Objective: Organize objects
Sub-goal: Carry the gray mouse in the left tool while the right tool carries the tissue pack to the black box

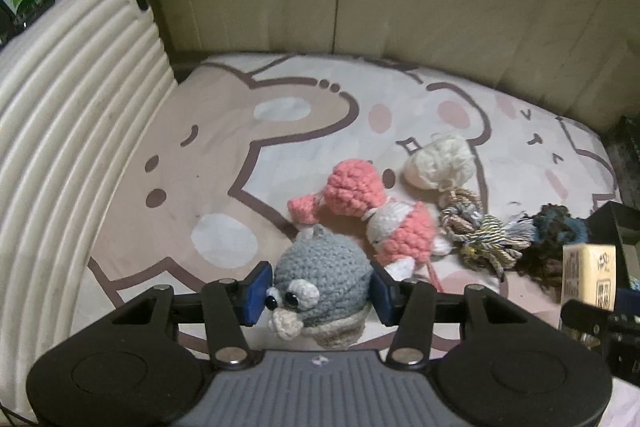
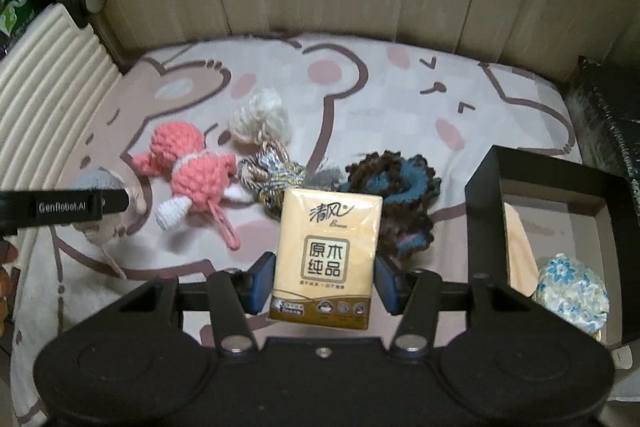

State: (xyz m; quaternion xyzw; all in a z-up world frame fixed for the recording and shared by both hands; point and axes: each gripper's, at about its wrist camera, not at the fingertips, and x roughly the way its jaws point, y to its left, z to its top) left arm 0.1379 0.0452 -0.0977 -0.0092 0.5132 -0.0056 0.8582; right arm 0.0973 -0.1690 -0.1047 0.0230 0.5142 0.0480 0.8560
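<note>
Both grippers loaded over the bed, one item each.

Left gripper [image 1: 318, 293]: blue pads clamped on either side of a grey crocheted toy [image 1: 318, 285], jaws narrowed to the toy's width, toy clear of the cartoon-print sheet [image 1: 224, 155]. Right gripper [image 2: 324, 281]: pads pressed to both sides of a yellow tissue pack [image 2: 326, 259], held upright with the label facing the camera. Left on the sheet, toward its middle: pink-and-white crocheted doll [image 1: 372, 215], cream yarn ball [image 1: 440, 161] beyond it, knotted rope toy [image 1: 476, 231] touching the doll's side, dark brown-and-blue crocheted piece [image 2: 394, 187] next along toward the right edge. Black open box [image 2: 560, 195] at the sheet's right edge, a blue floral fabric item [image 2: 572, 299] inside. White ribbed cushion [image 1: 68, 115] along the left edge.
</note>
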